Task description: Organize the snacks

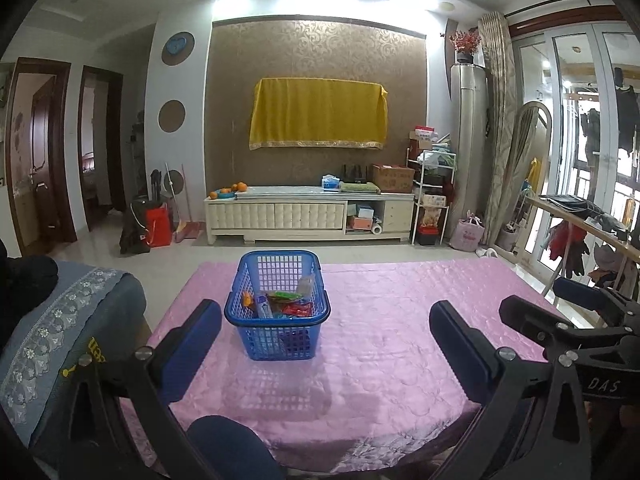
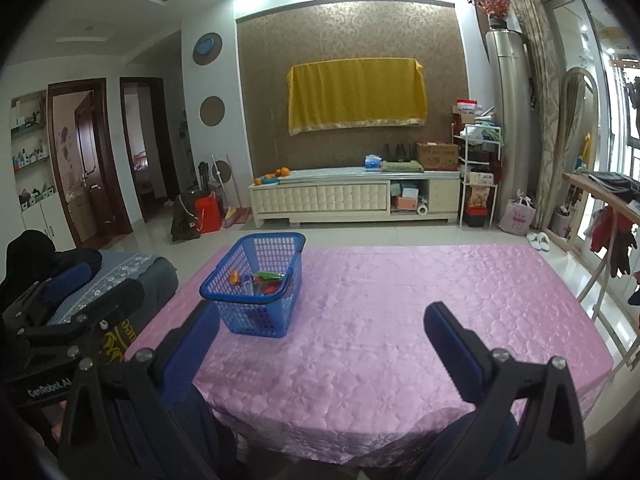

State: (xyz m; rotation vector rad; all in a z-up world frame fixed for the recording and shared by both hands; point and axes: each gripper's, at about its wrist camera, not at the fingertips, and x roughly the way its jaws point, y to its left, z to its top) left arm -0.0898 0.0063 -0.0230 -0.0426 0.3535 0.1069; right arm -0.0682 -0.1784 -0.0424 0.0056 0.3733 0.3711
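A blue plastic basket (image 1: pixel 278 338) stands on the pink tablecloth (image 1: pixel 380 360), left of centre. Several snack packets (image 1: pixel 286 304) lie inside it, red, green and orange. My left gripper (image 1: pixel 326 312) is open and empty, held back from the basket, which sits between its fingers in this view. My right gripper (image 2: pixel 322 316) is open and empty over the near right part of the cloth (image 2: pixel 380 320), with the basket (image 2: pixel 254 312) and its snacks (image 2: pixel 264 282) to its front left. The right gripper's fingers (image 1: pixel 524 314) show at the right edge of the left wrist view.
A grey-blue cushioned seat with a lace trim (image 1: pixel 60 328) stands left of the table. Beyond the table's far edge are tiled floor and a white TV cabinet (image 1: pixel 308 212). A drying rack with clothes (image 1: pixel 580 240) stands to the right.
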